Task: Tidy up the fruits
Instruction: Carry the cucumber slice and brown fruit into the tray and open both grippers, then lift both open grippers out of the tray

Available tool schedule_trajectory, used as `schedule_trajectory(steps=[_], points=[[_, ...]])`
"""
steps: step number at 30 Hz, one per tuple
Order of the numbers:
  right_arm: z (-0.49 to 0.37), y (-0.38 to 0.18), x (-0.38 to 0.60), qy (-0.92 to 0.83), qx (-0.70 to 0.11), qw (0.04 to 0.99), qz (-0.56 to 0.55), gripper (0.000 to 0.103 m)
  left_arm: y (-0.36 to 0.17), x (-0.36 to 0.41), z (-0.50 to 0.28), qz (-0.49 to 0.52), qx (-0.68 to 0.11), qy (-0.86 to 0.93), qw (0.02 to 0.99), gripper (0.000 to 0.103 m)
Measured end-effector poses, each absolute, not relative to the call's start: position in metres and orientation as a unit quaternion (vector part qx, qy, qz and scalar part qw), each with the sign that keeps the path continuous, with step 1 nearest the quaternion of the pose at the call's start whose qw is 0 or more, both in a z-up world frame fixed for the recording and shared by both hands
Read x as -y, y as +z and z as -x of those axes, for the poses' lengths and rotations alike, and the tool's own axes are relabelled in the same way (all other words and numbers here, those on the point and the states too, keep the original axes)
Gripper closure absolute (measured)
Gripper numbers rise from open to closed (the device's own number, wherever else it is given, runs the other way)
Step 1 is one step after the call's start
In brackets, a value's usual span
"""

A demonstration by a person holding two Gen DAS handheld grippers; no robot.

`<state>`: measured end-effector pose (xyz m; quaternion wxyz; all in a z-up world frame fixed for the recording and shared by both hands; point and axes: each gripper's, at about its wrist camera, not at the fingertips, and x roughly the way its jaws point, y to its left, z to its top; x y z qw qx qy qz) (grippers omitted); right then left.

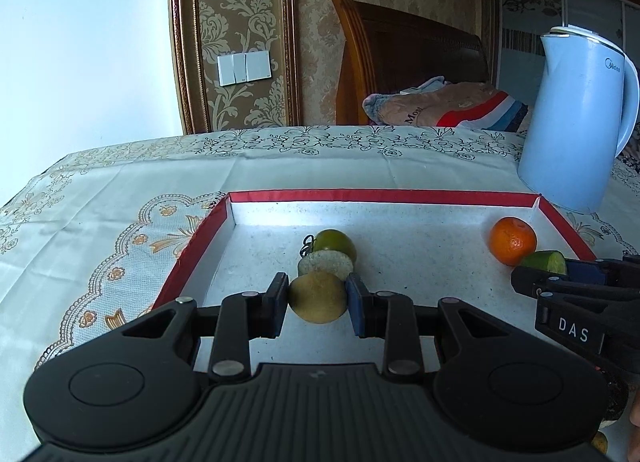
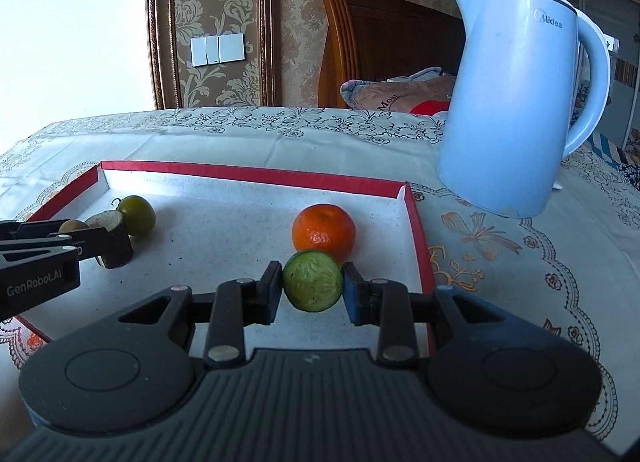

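A red-rimmed white tray lies on the table. My left gripper is shut on a brownish-yellow round fruit inside the tray. Just beyond it lie a cut dark vegetable piece and a green round fruit. My right gripper is shut on a cut green cucumber piece, its cut face toward the camera, just in front of an orange tangerine. The tangerine and cucumber piece also show at the right of the left wrist view.
A pale blue electric kettle stands on the embroidered tablecloth just beyond the tray's right far corner. Behind the table are a wooden headboard and folded bedding. Another fruit peeks in at the lower right edge.
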<state>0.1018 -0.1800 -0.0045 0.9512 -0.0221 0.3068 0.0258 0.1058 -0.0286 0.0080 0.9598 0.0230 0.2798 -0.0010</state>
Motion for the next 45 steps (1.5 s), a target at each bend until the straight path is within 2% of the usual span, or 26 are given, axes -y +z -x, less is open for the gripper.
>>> schedule_trajectory(steps=[27, 28, 30, 31, 33, 35, 38, 40, 45], points=[[-0.118, -0.008, 0.178, 0.026, -0.320, 0.947, 0.019, 0.072, -0.002, 0.022, -0.132, -0.007, -0.319, 0.015, 0.948, 0.070], [-0.118, -0.007, 0.179, 0.026, -0.320, 0.947, 0.018, 0.069, -0.003, 0.022, -0.133, -0.005, -0.322, 0.015, 0.947, 0.068], [-0.117, -0.006, 0.180, 0.024, -0.317, 0.948, 0.017, 0.062, -0.003, 0.021, -0.134, -0.002, -0.324, 0.014, 0.946, 0.055], [-0.117, -0.005, 0.180, 0.023, -0.314, 0.949, 0.018, 0.062, -0.003, 0.020, -0.133, -0.001, -0.322, 0.015, 0.947, 0.053], [-0.116, -0.004, 0.180, 0.026, -0.313, 0.949, 0.017, 0.059, -0.002, 0.020, -0.131, -0.002, -0.316, 0.018, 0.949, 0.049], [-0.116, -0.004, 0.180, 0.025, -0.314, 0.949, 0.017, 0.052, -0.001, 0.020, -0.130, -0.003, -0.313, 0.019, 0.950, 0.048], [-0.115, -0.004, 0.179, 0.025, -0.313, 0.949, 0.022, 0.050, -0.001, 0.020, -0.130, -0.004, -0.314, 0.020, 0.949, 0.047], [-0.114, -0.004, 0.179, 0.023, -0.312, 0.950, 0.018, 0.035, -0.001, 0.020, -0.130, -0.003, -0.315, 0.022, 0.949, 0.047], [-0.111, 0.000, 0.180, 0.021, -0.301, 0.953, 0.017, 0.018, 0.000, 0.018, -0.128, 0.003, -0.309, 0.024, 0.951, 0.034]])
